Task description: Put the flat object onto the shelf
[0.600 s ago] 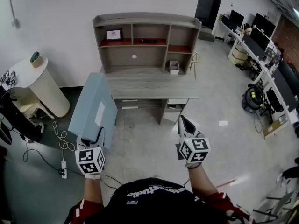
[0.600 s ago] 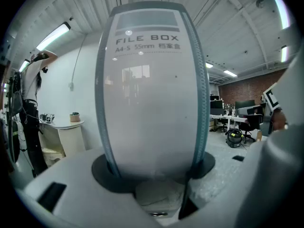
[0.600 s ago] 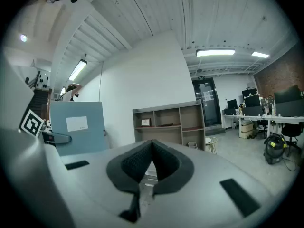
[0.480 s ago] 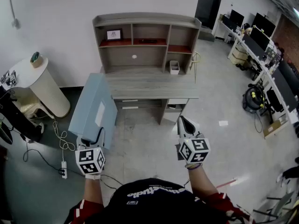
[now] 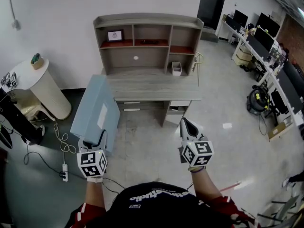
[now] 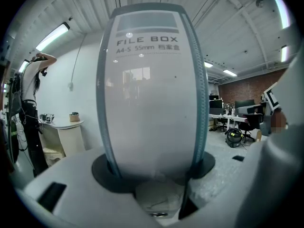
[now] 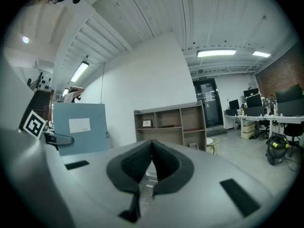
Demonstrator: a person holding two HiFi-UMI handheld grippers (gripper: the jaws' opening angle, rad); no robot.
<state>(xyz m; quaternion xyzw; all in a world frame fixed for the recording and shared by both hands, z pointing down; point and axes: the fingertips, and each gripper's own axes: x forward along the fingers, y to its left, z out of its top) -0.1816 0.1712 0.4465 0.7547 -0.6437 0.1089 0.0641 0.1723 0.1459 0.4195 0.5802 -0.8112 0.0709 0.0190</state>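
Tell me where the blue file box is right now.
The file box is at the left of the head view, upright and clamped in the left tool, near the left end of the grey desk.

Grey floor, white wall, round white table.

The pale blue file box reads "FILE BOX" across its near spine, with "A4-S 55mm" and small characters, possibly Chinese, just below.

Blue file box upright, left of grey shelf.
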